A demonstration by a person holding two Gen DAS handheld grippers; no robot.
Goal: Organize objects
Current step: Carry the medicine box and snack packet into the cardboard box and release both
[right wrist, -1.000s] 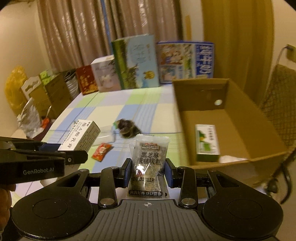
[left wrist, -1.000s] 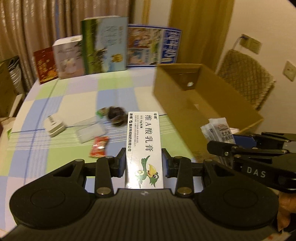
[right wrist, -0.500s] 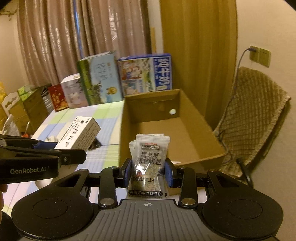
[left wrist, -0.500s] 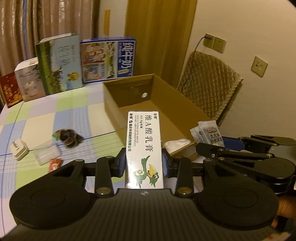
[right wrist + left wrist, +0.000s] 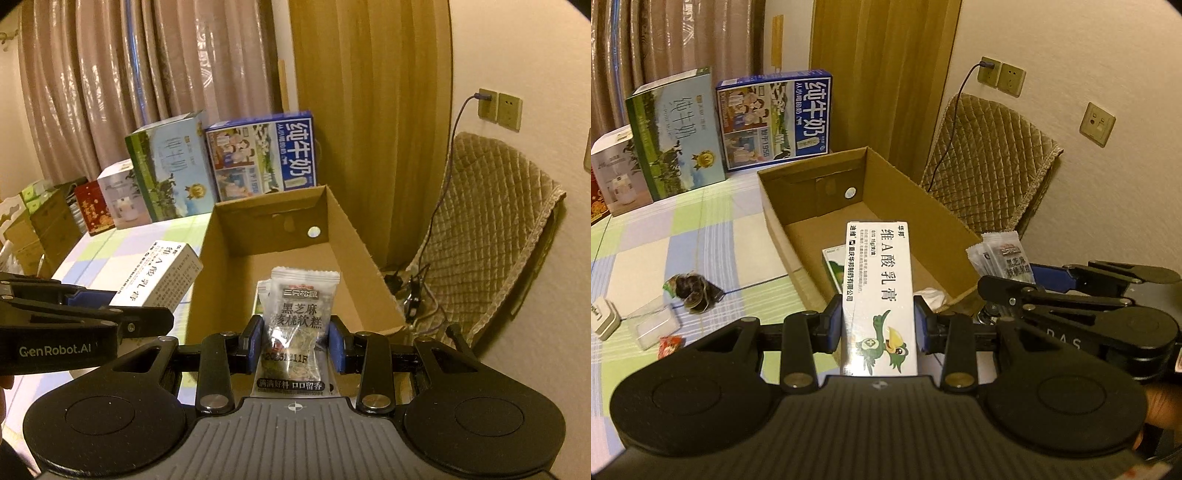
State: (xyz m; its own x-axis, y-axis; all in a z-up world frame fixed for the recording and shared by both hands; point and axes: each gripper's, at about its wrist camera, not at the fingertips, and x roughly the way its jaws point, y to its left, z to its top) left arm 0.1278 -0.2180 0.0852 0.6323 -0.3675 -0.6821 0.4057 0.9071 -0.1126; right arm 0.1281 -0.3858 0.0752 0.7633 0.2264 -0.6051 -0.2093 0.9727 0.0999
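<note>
the white ointment carton (image 5: 879, 295) sits clamped lengthwise in the left claw (image 5: 879, 328), printed face up, held over the near end of the open cardboard box (image 5: 953, 218) — a grip that looks meant to let it drop flat inside. the right claw (image 5: 295, 343) is closed on a clear snack packet (image 5: 301, 325), held upright by its middle and likewise poised above the box's near wall. inside the box lie a green-and-white carton (image 5: 833, 266) and something white and crumpled (image 5: 932, 295) by the near corner; the far half is bare. on the checked tabletop (image 5: 701, 236) a dark wrapped snack (image 5: 692, 291), a clear plastic case (image 5: 653, 325), a red sachet (image 5: 668, 345) and a small white item (image 5: 602, 317) are not yet boxed.
</note>
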